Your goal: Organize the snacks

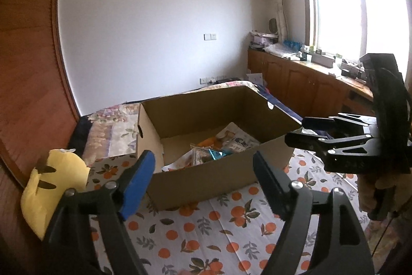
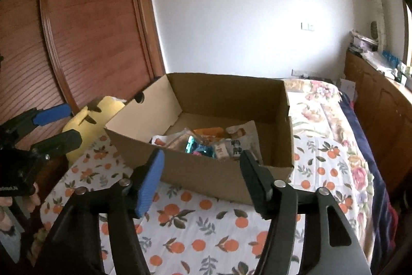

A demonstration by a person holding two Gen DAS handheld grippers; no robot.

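An open cardboard box [image 1: 206,179] [image 2: 206,174] sits on the bed with several snack packets [image 1: 219,148] [image 2: 206,143] piled on its floor, white, orange and shiny teal among them. My left gripper [image 1: 203,164] [image 2: 73,124] hangs open in front of the box's near wall, nothing between its fingers. The right gripper [image 2: 202,159] [image 1: 298,130] is also open and empty, just short of the same wall, to the right of the left one. Neither touches the box or a packet.
The bed cover [image 1: 206,236] [image 2: 206,228] has an orange-fruit print. A yellow plush toy [image 1: 56,179] [image 2: 87,125] lies left of the box against a wooden wardrobe [image 2: 90,30]. A wooden cabinet [image 1: 309,84] with clutter on top runs under the window at right.
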